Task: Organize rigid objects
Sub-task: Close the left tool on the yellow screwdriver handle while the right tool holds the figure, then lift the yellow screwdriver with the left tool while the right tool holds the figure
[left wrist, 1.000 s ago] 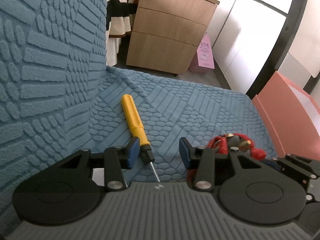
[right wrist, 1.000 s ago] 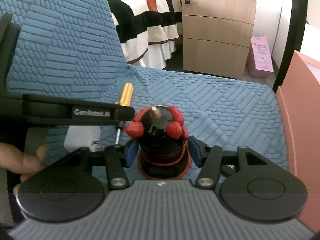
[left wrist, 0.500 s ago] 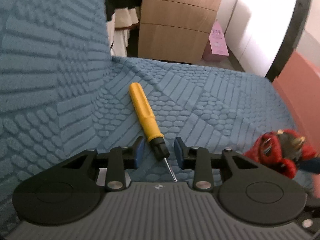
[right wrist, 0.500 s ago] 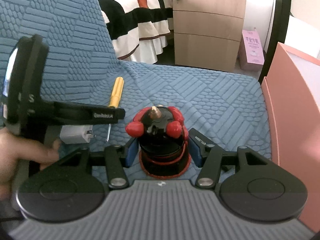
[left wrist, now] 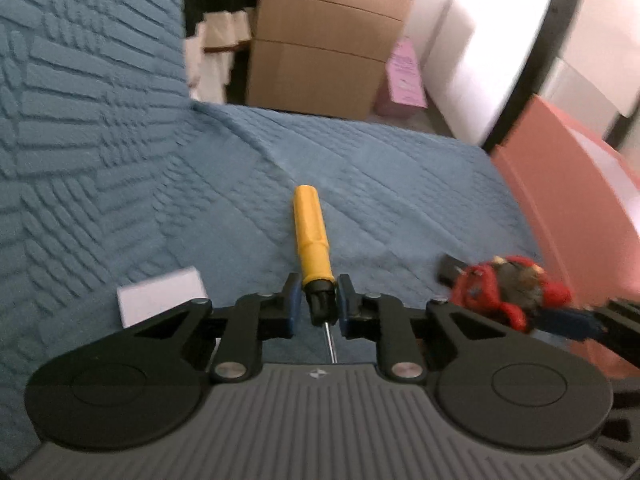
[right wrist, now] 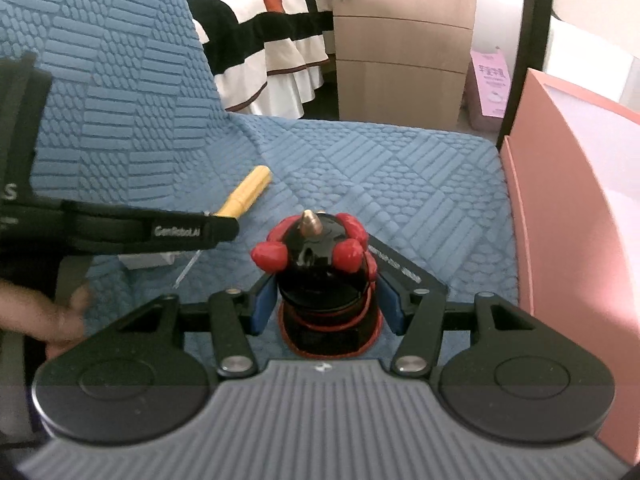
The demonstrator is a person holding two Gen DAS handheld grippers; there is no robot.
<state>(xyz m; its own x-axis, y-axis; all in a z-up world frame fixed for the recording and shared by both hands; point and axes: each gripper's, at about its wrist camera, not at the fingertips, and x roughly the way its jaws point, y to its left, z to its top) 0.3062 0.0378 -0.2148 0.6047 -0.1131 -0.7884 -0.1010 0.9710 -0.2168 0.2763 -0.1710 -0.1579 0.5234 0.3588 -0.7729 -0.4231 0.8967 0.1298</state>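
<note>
A yellow screwdriver (left wrist: pixel 310 232) lies on the blue textured sofa seat (left wrist: pixel 380 184), shaft toward the camera. My left gripper (left wrist: pixel 318 304) is closing on it, with both blue pads pressing its black collar. From the right wrist the same screwdriver (right wrist: pixel 244 192) shows behind a finger (right wrist: pixel 180 230) of the left gripper. My right gripper (right wrist: pixel 326 304) is shut on a black and red toy figure (right wrist: pixel 320 272), pads against its black body. That toy (left wrist: pixel 504 292) appears blurred at the right of the left wrist view.
A white block (left wrist: pixel 160 300) lies on the seat left of the left gripper. A pink box (right wrist: pixel 580 200) stands along the seat's right edge. A flat black item (right wrist: pixel 400 268) lies behind the toy. The sofa back (right wrist: pixel 100 80) rises on the left; a hand (right wrist: pixel 52 320) holds the left gripper.
The left gripper's jaws have closed from wide apart onto the screwdriver's collar, and the view has swung so the screwdriver is centred. The right gripper keeps its grip on the toy.
</note>
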